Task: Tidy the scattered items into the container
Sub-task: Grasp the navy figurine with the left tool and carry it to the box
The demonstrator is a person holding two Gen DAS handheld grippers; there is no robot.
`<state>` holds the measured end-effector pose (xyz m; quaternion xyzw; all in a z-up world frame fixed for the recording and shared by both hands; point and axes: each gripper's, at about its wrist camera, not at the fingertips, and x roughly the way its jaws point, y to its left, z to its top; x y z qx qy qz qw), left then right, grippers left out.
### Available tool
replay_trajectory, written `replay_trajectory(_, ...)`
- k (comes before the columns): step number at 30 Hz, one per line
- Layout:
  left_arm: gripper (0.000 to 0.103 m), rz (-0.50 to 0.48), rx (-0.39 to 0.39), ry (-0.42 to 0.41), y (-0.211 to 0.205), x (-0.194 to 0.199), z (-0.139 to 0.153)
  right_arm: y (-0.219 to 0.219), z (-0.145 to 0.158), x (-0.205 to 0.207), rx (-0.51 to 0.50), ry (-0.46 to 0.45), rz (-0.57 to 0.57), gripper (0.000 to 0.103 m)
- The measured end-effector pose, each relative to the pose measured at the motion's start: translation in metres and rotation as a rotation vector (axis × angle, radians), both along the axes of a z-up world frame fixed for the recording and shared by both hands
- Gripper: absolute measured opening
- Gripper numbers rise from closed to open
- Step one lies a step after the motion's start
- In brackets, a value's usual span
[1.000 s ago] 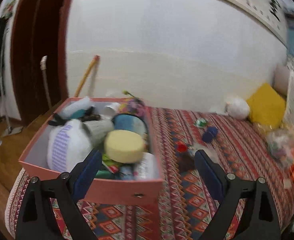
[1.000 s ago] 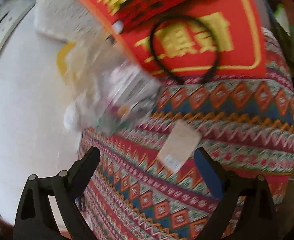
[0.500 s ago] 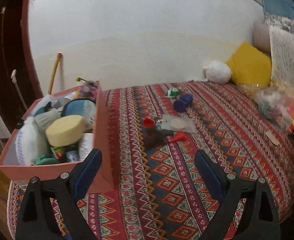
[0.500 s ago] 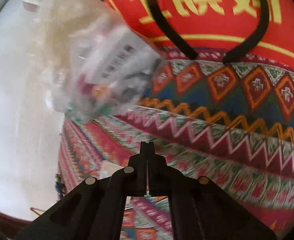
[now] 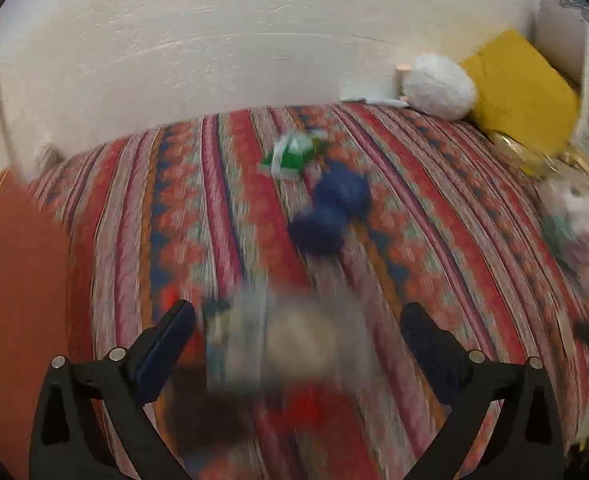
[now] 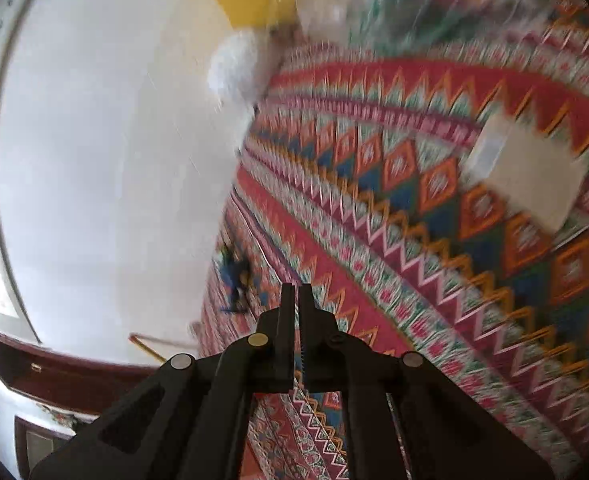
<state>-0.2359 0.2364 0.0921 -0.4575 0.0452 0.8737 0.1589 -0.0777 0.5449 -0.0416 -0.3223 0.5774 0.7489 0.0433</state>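
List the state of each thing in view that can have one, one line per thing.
left claw: empty, jaws opening wide over a blurred pile of small items
right claw: shut, nothing between the jaws
blue dumbbell toy: lying loose on the patterned bedspread
green and white item: lying loose, beyond the dumbbell
beige card: flat on the bedspread, untouched
pink box: only its outer wall shows; contents hidden

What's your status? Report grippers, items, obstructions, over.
Left gripper opening, over blurred clear packet, not gripping. Right gripper shut, empty. Blue toy and card still loose on bedspread. Nothing blocking.
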Motion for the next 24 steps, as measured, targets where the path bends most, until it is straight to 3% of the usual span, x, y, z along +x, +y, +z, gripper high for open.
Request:
replay_trajectory(3,0.103,-0.116,-0.012,0.023,0.035,-0.037,0.004,-0.006,-0.005,-0.012,0.019,-0.019,0.041,0.003)
replay_trajectory(5,0.103,-0.176,-0.06,0.01,0.056,-0.053,-0.003,-0.011,-0.003,-0.012,0.024,-0.034,0.049,0.003)
replay_trajectory(8,0.103,-0.251,-0.29,-0.025,0.091,-0.08,-0.037,-0.003,-0.009,-0.018,0.017,-0.051,0.037,0.003)
replay_trajectory(9,0.1,-0.255,-0.374,-0.047,0.098,-0.089,-0.053,0.0,-0.012,-0.02,0.014,-0.061,0.038,0.003)
replay_trajectory(10,0.091,-0.279,-0.401,-0.102,0.102,-0.095,-0.068,0.004,-0.011,-0.022,0.014,-0.068,0.041,0.003)
replay_trajectory(11,0.065,-0.297,-0.33,-0.169,0.1,-0.099,-0.074,0.005,-0.014,-0.024,0.023,-0.077,0.041,0.003)
replay_trajectory(12,0.041,-0.236,-0.196,-0.216,0.091,-0.108,-0.067,0.003,-0.01,-0.023,0.036,-0.083,0.042,0.003)
replay_trajectory(13,0.041,-0.154,-0.129,-0.246,0.082,-0.114,-0.062,0.002,-0.007,-0.024,0.048,-0.087,0.046,0.003)
replay_trajectory(17,0.041,-0.105,-0.095,-0.187,0.068,-0.088,-0.049,-0.008,-0.003,-0.033,0.06,-0.095,0.085,0.003)
replay_trajectory(22,0.041,-0.107,0.179,-0.142,0.016,0.0,0.004,-0.02,0.004,-0.032,0.075,-0.094,0.105,0.005)
replay_trajectory(24,0.041,-0.093,0.238,-0.117,-0.014,0.035,0.029,-0.026,0.004,-0.028,0.066,-0.094,0.108,0.014)
